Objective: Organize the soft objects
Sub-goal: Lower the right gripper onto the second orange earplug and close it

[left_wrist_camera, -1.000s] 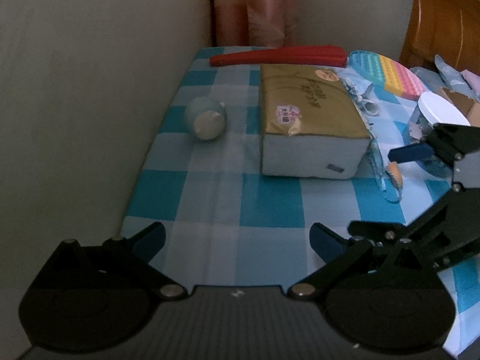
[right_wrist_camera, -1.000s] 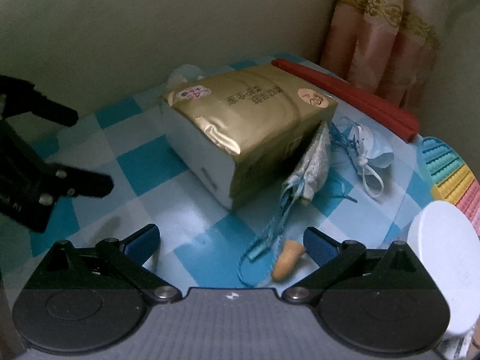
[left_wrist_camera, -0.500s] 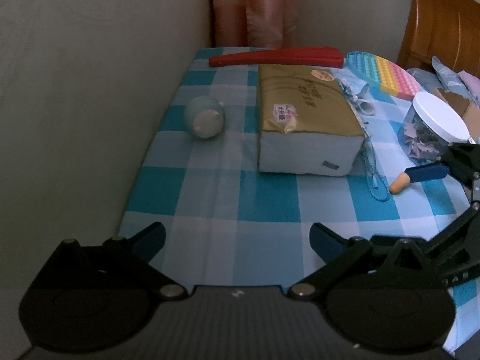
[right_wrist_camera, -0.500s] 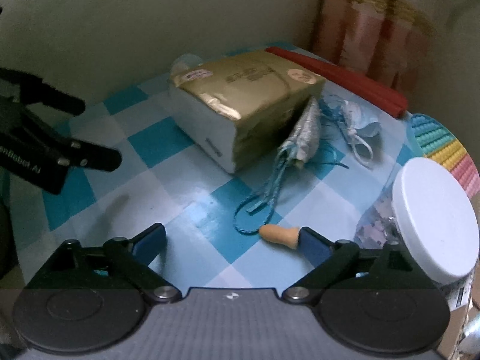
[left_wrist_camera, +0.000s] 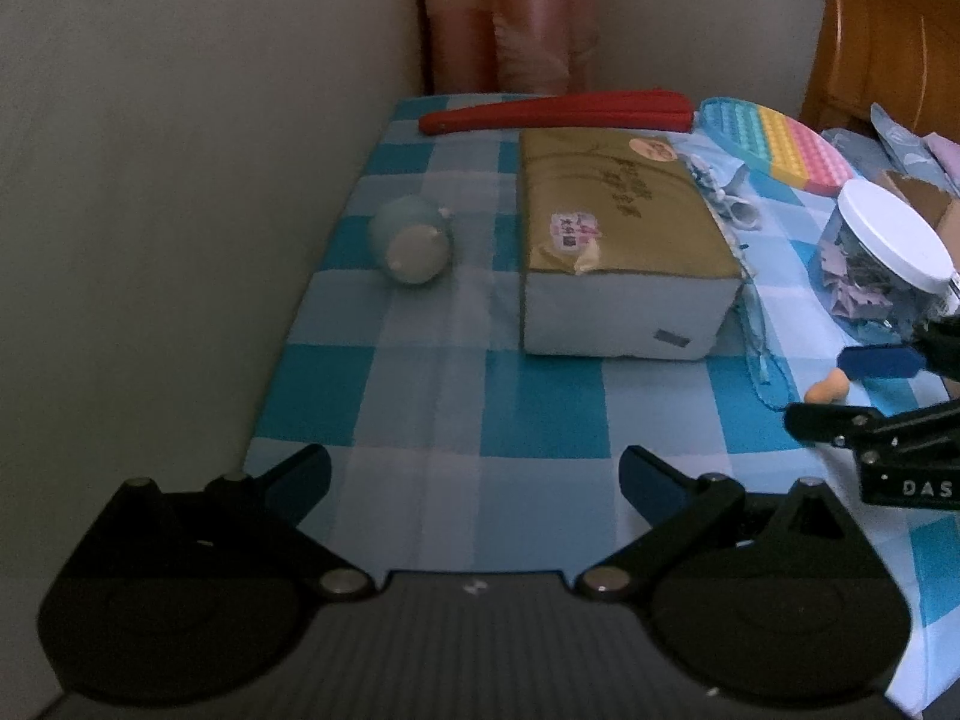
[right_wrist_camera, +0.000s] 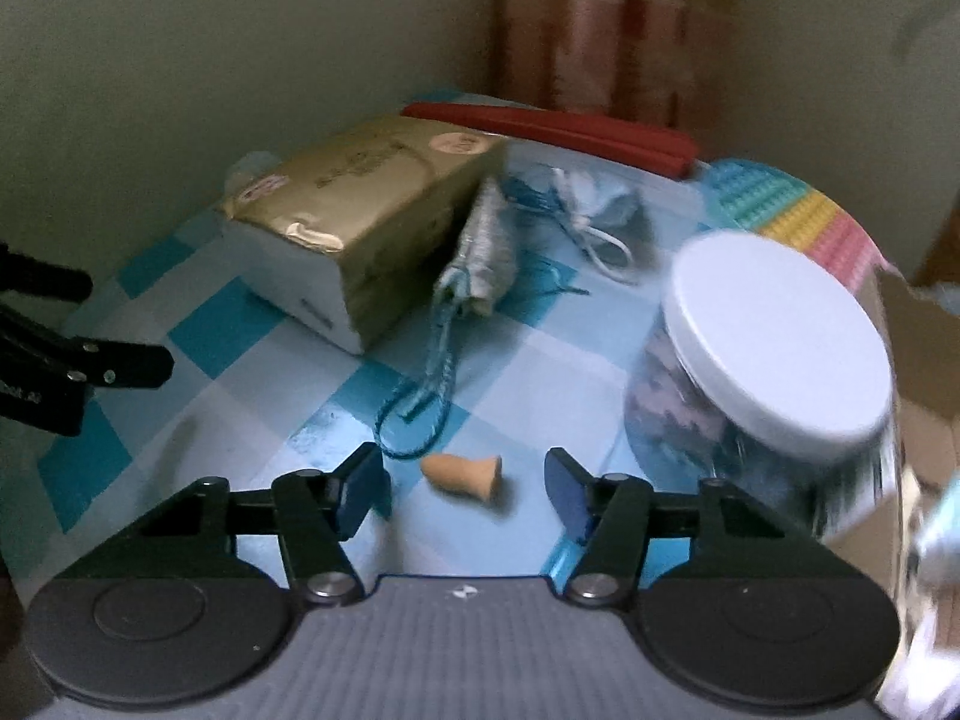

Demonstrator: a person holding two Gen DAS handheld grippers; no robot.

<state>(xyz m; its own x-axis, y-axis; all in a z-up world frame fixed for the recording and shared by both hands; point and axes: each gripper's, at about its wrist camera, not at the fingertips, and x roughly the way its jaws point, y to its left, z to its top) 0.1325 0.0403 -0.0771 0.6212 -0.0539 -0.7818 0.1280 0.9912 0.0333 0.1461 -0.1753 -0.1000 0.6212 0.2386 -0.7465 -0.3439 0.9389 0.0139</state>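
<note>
Blue-and-white checked tablecloth point(left_wrist_camera: 540, 420) carries a gold plastic-wrapped tissue pack point(left_wrist_camera: 624, 246), a clear white-lidded jar point(right_wrist_camera: 774, 348), a crumpled blue face mask point(right_wrist_camera: 600, 204) and a small orange foam earplug point(right_wrist_camera: 462, 474), all loose, so sorting barely begun. Right gripper point(right_wrist_camera: 465, 489) jaws closing around earplug, pads not touching. Left gripper point(left_wrist_camera: 474, 474) open, empty

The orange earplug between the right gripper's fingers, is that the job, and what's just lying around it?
In the job:
- orange earplug, between the right gripper pads, which have been closing, not yet pressing
- left gripper, open, waiting

Just lying about:
- gold tissue pack
- white-lidded jar
- red folded fan
- face mask
</note>
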